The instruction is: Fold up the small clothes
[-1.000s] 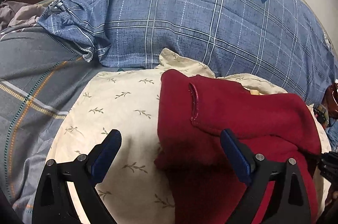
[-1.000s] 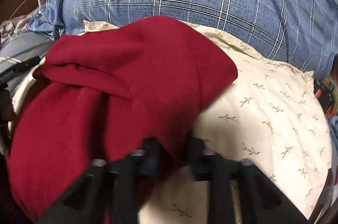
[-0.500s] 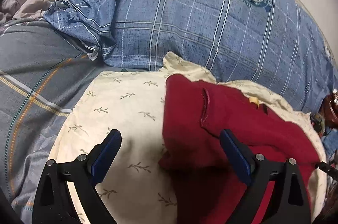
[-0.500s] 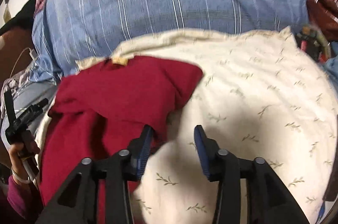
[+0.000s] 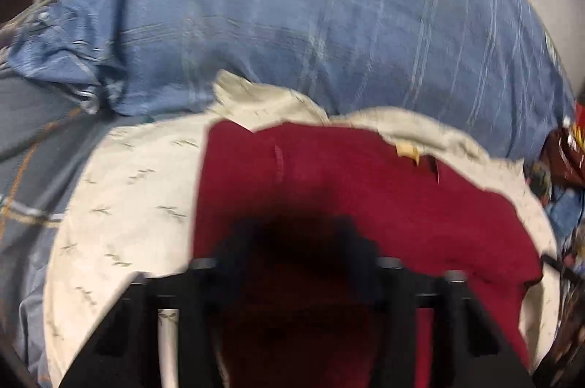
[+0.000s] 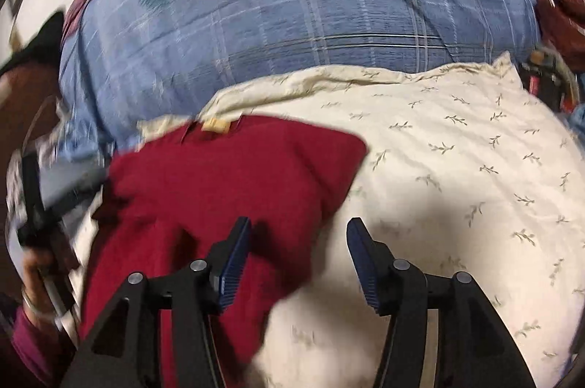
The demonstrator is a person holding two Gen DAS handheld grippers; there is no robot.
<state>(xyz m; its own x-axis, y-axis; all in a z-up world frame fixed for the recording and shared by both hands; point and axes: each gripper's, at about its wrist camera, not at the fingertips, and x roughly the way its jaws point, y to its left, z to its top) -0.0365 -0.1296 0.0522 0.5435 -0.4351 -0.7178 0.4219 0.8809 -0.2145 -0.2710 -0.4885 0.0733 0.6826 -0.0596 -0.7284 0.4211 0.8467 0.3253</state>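
A dark red garment [image 5: 347, 190] lies folded on a cream pillow with a leaf print [image 5: 139, 190]. A tan label [image 5: 407, 151] shows at its far edge. In the blurred left wrist view my left gripper [image 5: 292, 241] sits low over the garment's near part; its fingertips are lost in dark blur, so whether it grips the cloth is unclear. In the right wrist view the garment [image 6: 226, 183] lies left of centre. My right gripper [image 6: 298, 252] is open and empty, its left finger over the garment's right edge, its right finger over the pillow [image 6: 457, 168].
A large blue plaid pillow [image 5: 292, 22] lies behind the cream one and shows in the right wrist view [image 6: 292, 15]. Grey striped bedding [image 5: 33, 146] is at the left. Dark red items [image 6: 559, 11] and clutter sit at the far right. The person's left hand and sleeve [image 6: 33, 278] are at left.
My right gripper let go of the red garment and opened wide. My left gripper's fingers came together and moved right, over the garment. The garment now lies flatter on the pillow.
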